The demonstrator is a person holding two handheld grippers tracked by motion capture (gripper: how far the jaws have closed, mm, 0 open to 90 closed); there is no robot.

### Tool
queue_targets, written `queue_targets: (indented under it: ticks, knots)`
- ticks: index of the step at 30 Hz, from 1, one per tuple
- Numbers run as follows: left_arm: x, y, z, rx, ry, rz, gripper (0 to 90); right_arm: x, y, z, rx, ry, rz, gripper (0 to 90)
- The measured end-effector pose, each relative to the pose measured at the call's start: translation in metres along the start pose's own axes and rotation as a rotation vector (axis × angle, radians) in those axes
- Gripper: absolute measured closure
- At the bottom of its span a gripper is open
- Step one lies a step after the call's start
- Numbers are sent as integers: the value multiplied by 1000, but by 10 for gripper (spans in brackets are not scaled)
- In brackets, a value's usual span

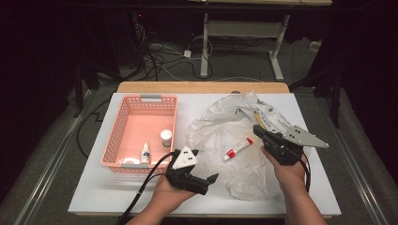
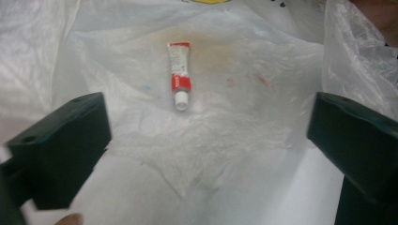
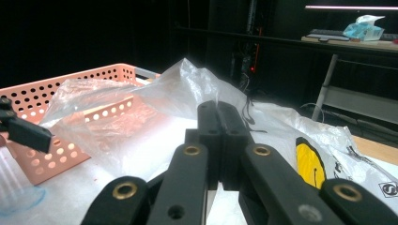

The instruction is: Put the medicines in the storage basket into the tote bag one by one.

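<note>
dark room, white surface (image 1: 94, 187), and a pink basket (image 1: 123, 117) sits toward its left edge. the left gripper (image 1: 206, 180) hovers near the front edge, jaws wide apart and empty, facing the small red-and-white tube (image 2: 179, 75) lying on the clear plastic bag (image 1: 216, 126) mid-surface. the right gripper (image 3: 218, 122), jaws pressed together, pinches the bag's plastic toward the right edge.

white table (image 1: 94, 187), pink basket (image 1: 123, 112), plastic bag (image 1: 216, 126)

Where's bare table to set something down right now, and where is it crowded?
Bare strip along the near edge of the white tabletop, left of the left gripper. Narrow gap between pink basket and plastic bag. Crowded: the bag's spread, carrying the tube, where the right gripper is.
</note>
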State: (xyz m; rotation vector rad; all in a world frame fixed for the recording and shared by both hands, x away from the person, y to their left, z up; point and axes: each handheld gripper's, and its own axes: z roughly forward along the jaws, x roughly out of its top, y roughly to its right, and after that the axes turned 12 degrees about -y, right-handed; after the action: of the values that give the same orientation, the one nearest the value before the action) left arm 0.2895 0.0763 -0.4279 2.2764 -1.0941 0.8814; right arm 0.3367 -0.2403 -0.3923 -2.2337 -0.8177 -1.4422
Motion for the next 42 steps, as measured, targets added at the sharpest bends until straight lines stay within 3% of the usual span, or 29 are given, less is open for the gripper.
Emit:
queue_targets:
  ticks: [10, 15, 24, 30, 42]
  knots:
    - [-17, -13, -30, 46, 38, -40, 0, 0, 1, -3, -2, 3, -4, 900]
    - [-26, -22, -41, 110, 37, -60, 0, -1, 2, -2, -3, 3, 2, 900]
    - [-42, -55, -66, 200, 55, -150, 0, -1, 0, -2, -2, -1, -4, 900]
    - [-54, -79, -74, 239, 31, -220, 0, -1, 1, -3, -7, 0, -4, 900]
    - [-69, -101, -84, 282, 11, -312, 0, -2, 3, -4, -8, 3, 2, 900]
